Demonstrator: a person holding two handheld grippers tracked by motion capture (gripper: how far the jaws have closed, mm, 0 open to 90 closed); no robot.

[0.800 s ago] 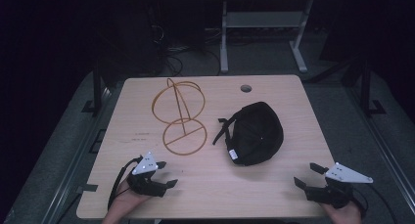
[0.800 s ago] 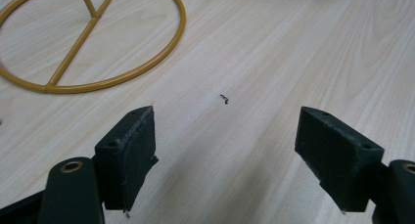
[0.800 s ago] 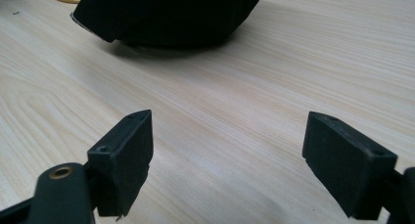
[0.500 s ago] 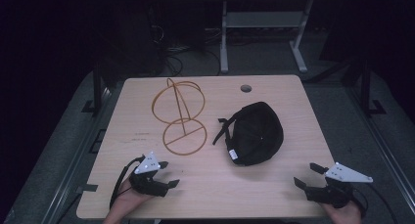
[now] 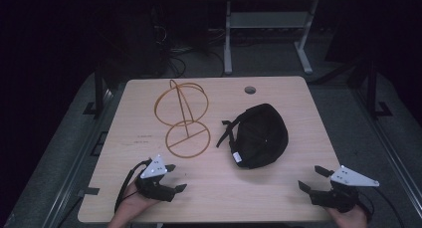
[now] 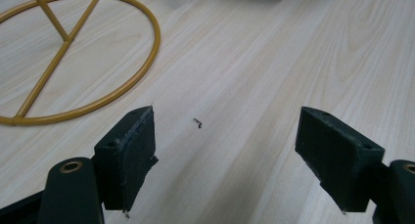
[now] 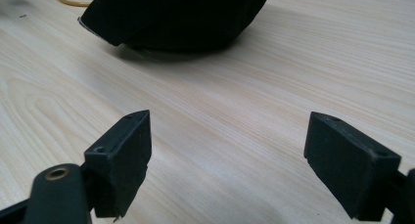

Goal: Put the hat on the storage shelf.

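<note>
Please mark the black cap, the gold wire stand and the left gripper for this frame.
black cap [image 5: 261,136], high view, on the middle of its crown.
gold wire stand [image 5: 188,138], high view, on the crossbar of its round base.
left gripper [image 5: 175,177], high view, midway between its open fingertips.

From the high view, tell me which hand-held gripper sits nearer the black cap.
The right hand-held gripper sits nearer the black cap; the left hand-held gripper rests below the gold wire stand.

The left gripper [image 5: 175,177] sits low, held in the person's left hand [image 5: 130,202], with its two black jaws wide apart and nothing between them. The right gripper [image 5: 312,178], in the right hand [image 5: 349,217], looks the same, jaws spread and empty.
</note>
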